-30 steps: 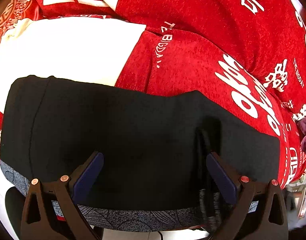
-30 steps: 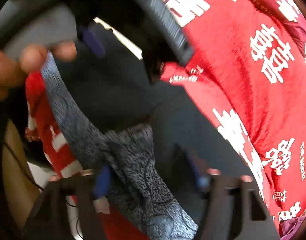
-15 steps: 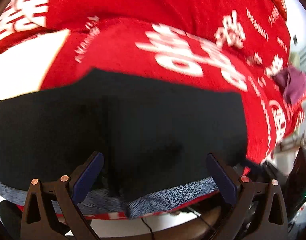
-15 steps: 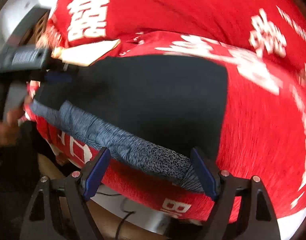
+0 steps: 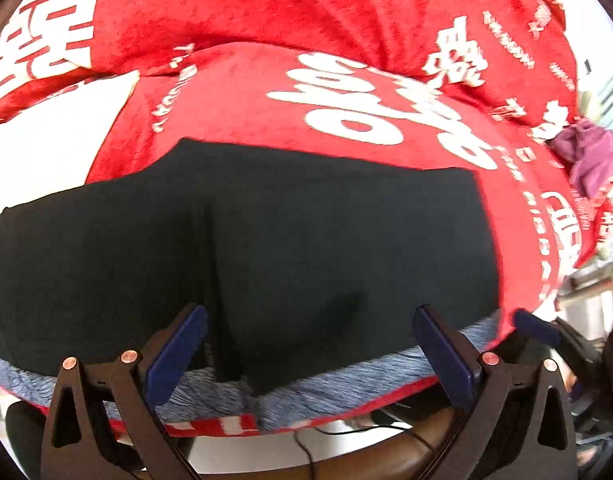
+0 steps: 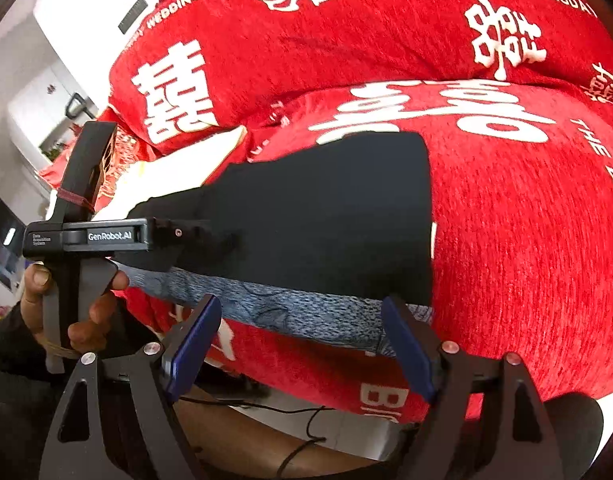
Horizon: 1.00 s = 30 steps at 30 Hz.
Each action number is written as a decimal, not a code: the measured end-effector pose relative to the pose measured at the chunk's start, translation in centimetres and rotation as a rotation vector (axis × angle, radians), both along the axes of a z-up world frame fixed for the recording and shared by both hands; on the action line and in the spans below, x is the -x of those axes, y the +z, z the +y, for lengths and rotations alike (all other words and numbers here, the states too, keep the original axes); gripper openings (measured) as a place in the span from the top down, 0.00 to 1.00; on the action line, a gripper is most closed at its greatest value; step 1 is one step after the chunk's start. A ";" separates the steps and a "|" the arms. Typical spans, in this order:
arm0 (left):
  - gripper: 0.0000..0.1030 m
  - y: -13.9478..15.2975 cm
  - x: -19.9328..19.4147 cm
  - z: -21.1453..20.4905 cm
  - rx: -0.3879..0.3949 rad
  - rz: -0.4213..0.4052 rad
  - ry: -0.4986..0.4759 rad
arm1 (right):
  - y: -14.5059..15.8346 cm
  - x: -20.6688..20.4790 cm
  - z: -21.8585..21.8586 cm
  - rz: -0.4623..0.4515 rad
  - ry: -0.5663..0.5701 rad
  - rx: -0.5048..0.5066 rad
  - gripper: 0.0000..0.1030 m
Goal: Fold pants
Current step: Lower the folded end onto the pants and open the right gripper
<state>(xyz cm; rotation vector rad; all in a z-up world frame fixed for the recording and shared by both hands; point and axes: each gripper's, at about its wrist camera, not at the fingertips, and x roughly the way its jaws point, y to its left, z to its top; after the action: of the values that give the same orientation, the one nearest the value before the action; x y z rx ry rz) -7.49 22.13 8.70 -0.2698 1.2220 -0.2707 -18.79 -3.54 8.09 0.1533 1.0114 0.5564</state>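
Pants (image 5: 306, 240): black, folded, lying flat on the red bedspread (image 5: 266, 20) at its near edge; a grey-blue patterned band (image 6: 298, 312) runs along the near side.
Left gripper (image 5: 310, 344): jaws spread wide above the near edge of the pants, nothing between the pads.
Right gripper (image 6: 302, 336): jaws spread wide over the patterned band, gripping nothing.
Hidden: the left end of the pants is cut off by the frame in the left view, and covered by the left tool and hand (image 6: 66, 304) in the right view.
Hard to make out: a purple bundle (image 5: 590, 156) at the bedspread's far right.

surface: red blanket (image 5: 346, 20) with white characters | on it: black pants (image 5: 266, 240) lying flat, purple cloth (image 5: 590, 160)
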 end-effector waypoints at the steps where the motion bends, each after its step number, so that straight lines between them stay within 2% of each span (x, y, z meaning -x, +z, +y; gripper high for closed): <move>1: 0.00 -0.1 -0.2 -0.5 0.018 0.004 -0.018 | -0.2 -0.1 0.2 -0.001 0.011 0.014 0.17; 3: 0.00 -1.0 -0.5 -1.4 0.022 0.027 -0.038 | -1.7 -1.1 1.0 0.042 0.027 0.064 0.17; 5: 0.00 -2.8 -1.1 -1.7 -0.008 0.062 -0.041 | -3.3 -1.9 1.4 0.066 0.036 0.064 0.14; 6: 0.00 -2.8 -1.1 -1.9 -0.033 0.035 -0.051 | -3.4 -2.1 1.4 0.068 0.041 0.045 0.11; 8: 0.00 -2.3 -1.2 -2.4 -0.055 0.030 -0.065 | -2.4 -2.5 1.4 0.073 0.051 0.022 0.10; 12: 0.00 -2.3 -1.3 -2.0 -0.028 0.032 -0.047 | 1.3 -3.0 0.9 -0.077 0.065 0.061 0.10; 15: 0.00 -2.3 -1.1 -2.2 -0.044 0.023 -0.054 | 2.3 -5.7 0.7 -0.115 0.045 0.094 0.10; 18: 0.00 -2.5 -1.0 -2.5 -0.064 0.013 -0.057 | 2.0 -8.6 1.0 -0.083 0.040 0.038 0.10; 22: 0.00 -2.6 -1.0 -2.7 -0.080 0.004 -0.061 | -0.8 -12.1 1.9 0.023 0.015 0.009 0.10; 24: 0.00 -2.7 -1.0 -2.8 -0.086 -0.001 -0.067 | -3.0 -13.5 2.5 0.085 -0.004 0.056 0.10; 27: 0.00 -2.8 -1.2 -2.9 -0.096 -0.006 -0.070 | -3.4 -13.6 3.8 0.051 0.030 0.092 0.00; 30: 0.00 -2.3 -1.2 -2.6 -0.084 0.007 -0.073 | -2.7 -12.9 4.8 0.030 0.050 0.184 0.00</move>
<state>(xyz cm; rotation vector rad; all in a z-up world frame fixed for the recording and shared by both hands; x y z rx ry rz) -6.32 19.53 6.41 -0.1542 1.2483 -0.2812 -5.88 1.26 5.40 -0.0267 1.0921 0.5046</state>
